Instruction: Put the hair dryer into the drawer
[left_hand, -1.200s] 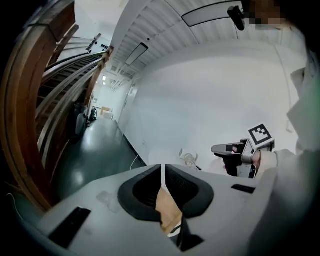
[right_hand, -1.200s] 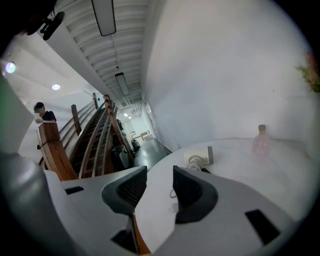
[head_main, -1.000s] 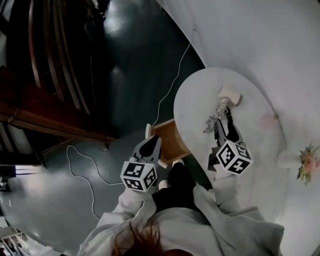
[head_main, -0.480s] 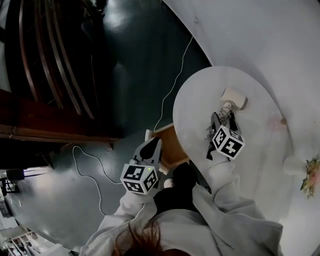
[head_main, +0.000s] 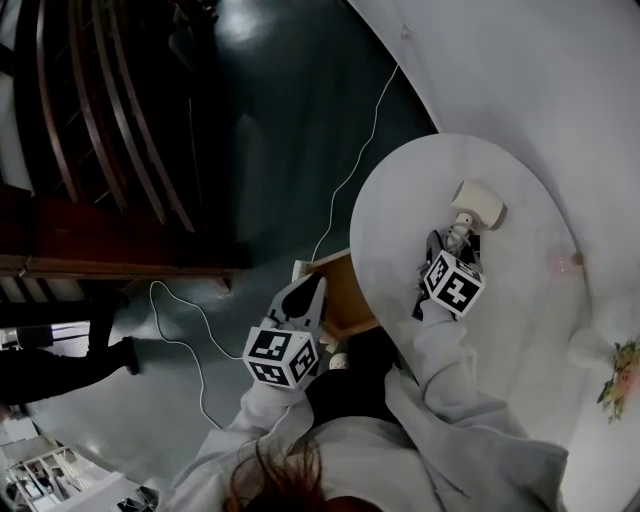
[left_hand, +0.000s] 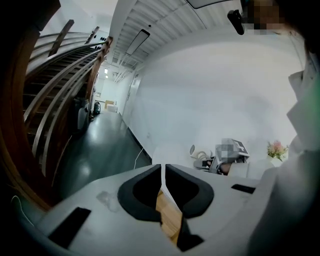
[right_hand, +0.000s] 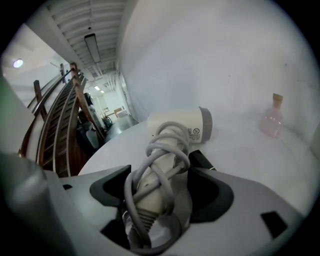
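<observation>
- Right tongs (right_hand: 160, 172): jaws apart, just been opening, hair dryer handle between the 2 jaws, pads not pressing it, a gap shows on the right side.
- Left tongs (left_hand: 163, 167): jaws together, nothing clamped that I can see; wood shows through the slit behind the tips.
- Counter (head_main: 520, 310): round, white, carries the dryer; it is on the right tongs' side.
- Drawer (head_main: 345, 290): pulled open, wooden inside, under the counter's left edge in the head view, just ahead of the left tongs.
- Hair dryer (right_hand: 177, 125): lies on the counter straight ahead of the right tongs. Handle's long axis runs along the tongs' pointing line, barrel crosswise at the far end.
- Cord (right_hand: 167, 150): wound round the handle, so the grip would land on cord plus handle.
- Key relation: right hand is on the dryer, left hand is by the drawer; the drawer lies left of the dryer and below the counter top.
- Judgement: next is close on the handle, lift, carry left and down.
</observation>
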